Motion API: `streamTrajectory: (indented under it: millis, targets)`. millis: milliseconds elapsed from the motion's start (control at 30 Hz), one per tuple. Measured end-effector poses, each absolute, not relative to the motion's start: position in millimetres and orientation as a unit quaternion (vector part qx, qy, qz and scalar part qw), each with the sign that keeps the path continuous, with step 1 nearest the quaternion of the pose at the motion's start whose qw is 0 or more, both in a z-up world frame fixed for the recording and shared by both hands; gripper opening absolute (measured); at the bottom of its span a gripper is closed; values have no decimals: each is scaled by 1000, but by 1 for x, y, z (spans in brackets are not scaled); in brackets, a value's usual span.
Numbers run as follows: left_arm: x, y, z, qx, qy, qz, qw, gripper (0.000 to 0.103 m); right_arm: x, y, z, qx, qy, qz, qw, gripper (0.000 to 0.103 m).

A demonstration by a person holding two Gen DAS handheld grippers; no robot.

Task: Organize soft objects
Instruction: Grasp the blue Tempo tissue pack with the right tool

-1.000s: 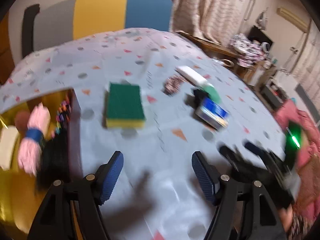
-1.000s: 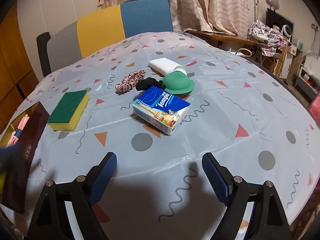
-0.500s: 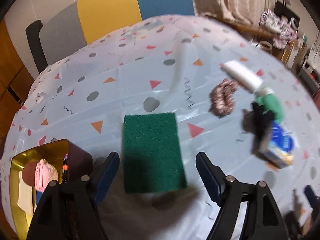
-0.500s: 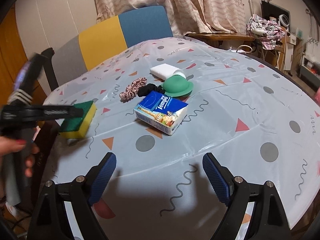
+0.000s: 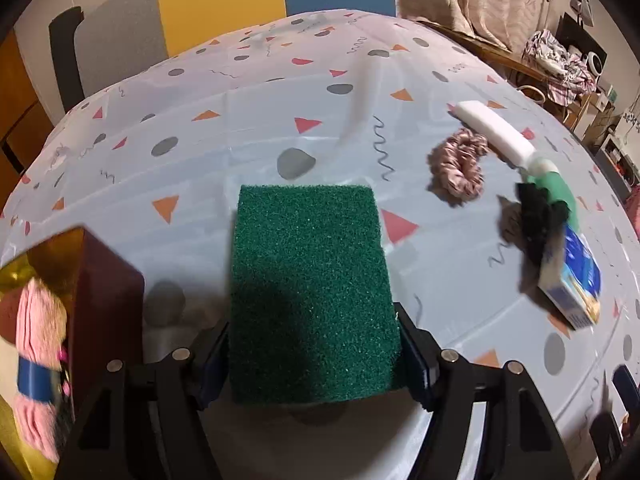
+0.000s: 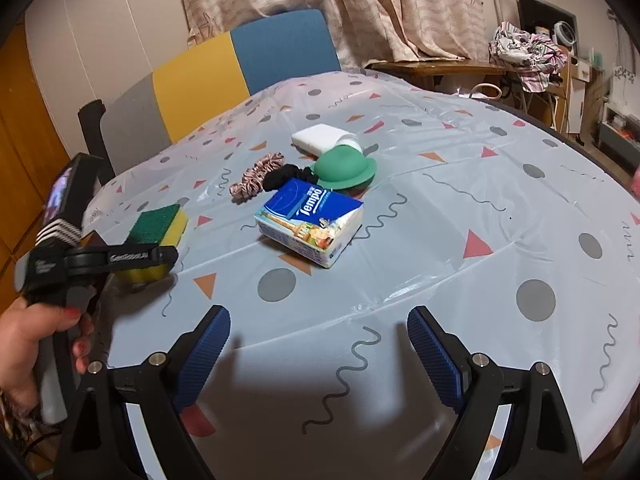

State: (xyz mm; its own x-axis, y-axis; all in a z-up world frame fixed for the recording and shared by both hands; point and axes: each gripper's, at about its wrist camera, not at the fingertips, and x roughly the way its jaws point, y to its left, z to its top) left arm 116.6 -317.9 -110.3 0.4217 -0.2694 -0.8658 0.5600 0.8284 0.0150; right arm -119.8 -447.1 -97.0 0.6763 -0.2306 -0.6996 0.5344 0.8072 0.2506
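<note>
The left hand-held gripper (image 5: 314,354) straddles the near end of the green-topped sponge (image 5: 310,288), which lies flat on the bench (image 5: 256,120). Its jaws have just been closing, and the blue pads now sit right against the sponge's two long sides; whether they already press into it cannot be told from the left wrist view. In the right wrist view the same sponge (image 6: 158,236) shows its yellow body under the green scouring layer, with the left hand-held gripper's black finger across its near side and a person's hand (image 6: 34,344) around the handle. Just to the left of the left hand-held gripper stands a dark brown box (image 5: 106,300) with a gold inside, holding a pink rolled cloth (image 5: 34,360) with a blue band. Ahead and to the right of that gripper lie a pink scrunchie (image 5: 460,166), a white foam block (image 5: 494,134), a black scrunchie (image 5: 540,216), a green hat-shaped piece (image 5: 556,190) and a blue tissue pack (image 5: 572,284), the last three crowded together. The right hand-held gripper (image 6: 318,356) hovers over a bare patch of the patterned bench cover, jaws spread wide with nothing between them, opening slightly. Directly ahead of it sits the tissue pack, and beyond that the green hat-shaped piece, the black scrunchie, the pink scrunchie and the white foam block. A chair (image 6: 240,64) in grey, yellow and blue stands at the far edge of the bench.
</note>
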Motion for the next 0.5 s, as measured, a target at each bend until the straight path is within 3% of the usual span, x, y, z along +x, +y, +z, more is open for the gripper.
streamTrajectory:
  millis: [200,333,500]
  targets:
    - [88,-310,-113,155,440,-266,844,72,-106,-458,-94,199,359,-206,888,92]
    - [86,-307,-114,146,434,-274,846,72,-91,-475,-82,181,360,-194,894,99]
    - [85,-306,-114,144,431,-276,847,72,-55,-494,-64,128,365,-166,907,101]
